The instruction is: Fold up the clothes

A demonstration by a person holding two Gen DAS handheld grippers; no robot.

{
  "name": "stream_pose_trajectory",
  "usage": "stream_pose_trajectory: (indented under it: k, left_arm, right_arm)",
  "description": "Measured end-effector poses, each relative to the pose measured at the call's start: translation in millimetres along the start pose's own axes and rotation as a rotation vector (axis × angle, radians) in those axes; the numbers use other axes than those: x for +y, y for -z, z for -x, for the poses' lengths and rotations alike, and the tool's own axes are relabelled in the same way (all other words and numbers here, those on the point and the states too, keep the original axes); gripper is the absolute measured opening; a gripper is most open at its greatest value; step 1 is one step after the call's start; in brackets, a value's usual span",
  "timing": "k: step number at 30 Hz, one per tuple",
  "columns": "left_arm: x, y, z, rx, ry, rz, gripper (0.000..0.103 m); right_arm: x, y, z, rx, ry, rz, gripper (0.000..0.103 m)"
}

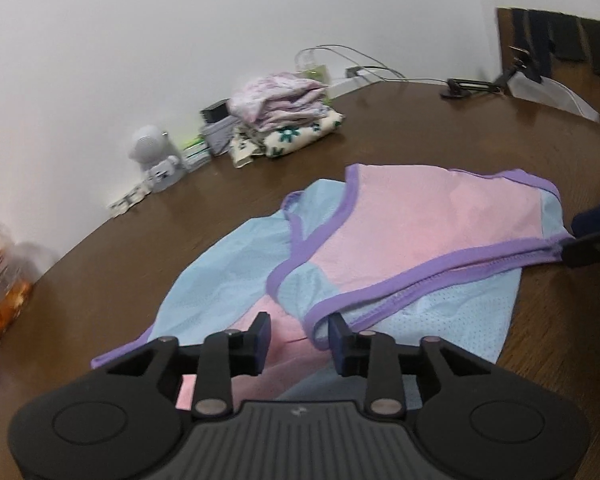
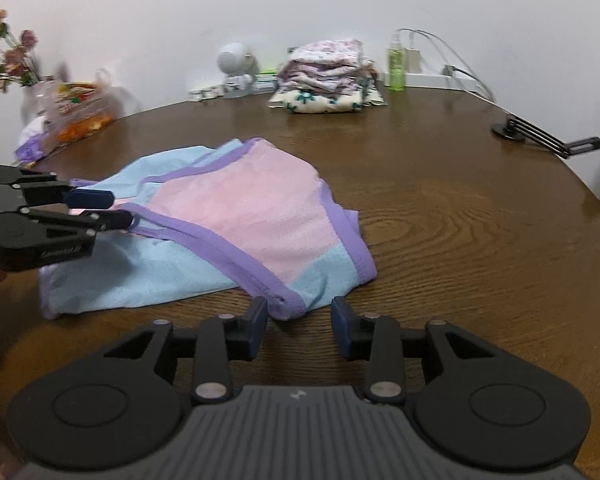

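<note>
A pink and light-blue mesh top with purple trim (image 1: pixel 400 236) lies folded over on the brown wooden table (image 1: pixel 560 340). It also shows in the right wrist view (image 2: pixel 236 220). My left gripper (image 1: pixel 298 330) is open, its fingers just above the near purple hem. In the right wrist view the left gripper (image 2: pixel 118 208) stands open at the garment's left edge. My right gripper (image 2: pixel 299 312) is open, its fingers either side of the garment's near purple corner (image 2: pixel 286 304). The right gripper's tip (image 1: pixel 592 236) shows at the garment's right corner.
A stack of folded floral clothes (image 2: pixel 326 80) sits at the table's back by the wall. Beside it are a small white speaker (image 2: pixel 234 64), a green bottle (image 2: pixel 396 62), cables and a black stand (image 2: pixel 540 136). A bag of snacks (image 2: pixel 80 108) and flowers (image 2: pixel 4 48) stand at the left.
</note>
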State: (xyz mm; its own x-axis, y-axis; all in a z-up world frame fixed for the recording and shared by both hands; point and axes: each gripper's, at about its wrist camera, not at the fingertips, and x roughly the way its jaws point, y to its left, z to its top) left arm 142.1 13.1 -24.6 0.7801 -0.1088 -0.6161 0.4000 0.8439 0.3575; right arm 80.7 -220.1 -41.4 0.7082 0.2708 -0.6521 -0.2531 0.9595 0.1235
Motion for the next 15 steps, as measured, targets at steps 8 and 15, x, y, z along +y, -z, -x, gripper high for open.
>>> stream_pose_trajectory:
  k: [8, 15]
  left_arm:
    - [-11, 0, -7, -0.04, -0.006, -0.078, 0.033]
    - [-7, -5, 6, -0.119, 0.018, -0.026, 0.003]
  right_arm:
    - [8, 0, -6, -0.011, 0.077, -0.052, 0.035]
    - [29, 4, -10, -0.022, 0.137, 0.042, 0.035]
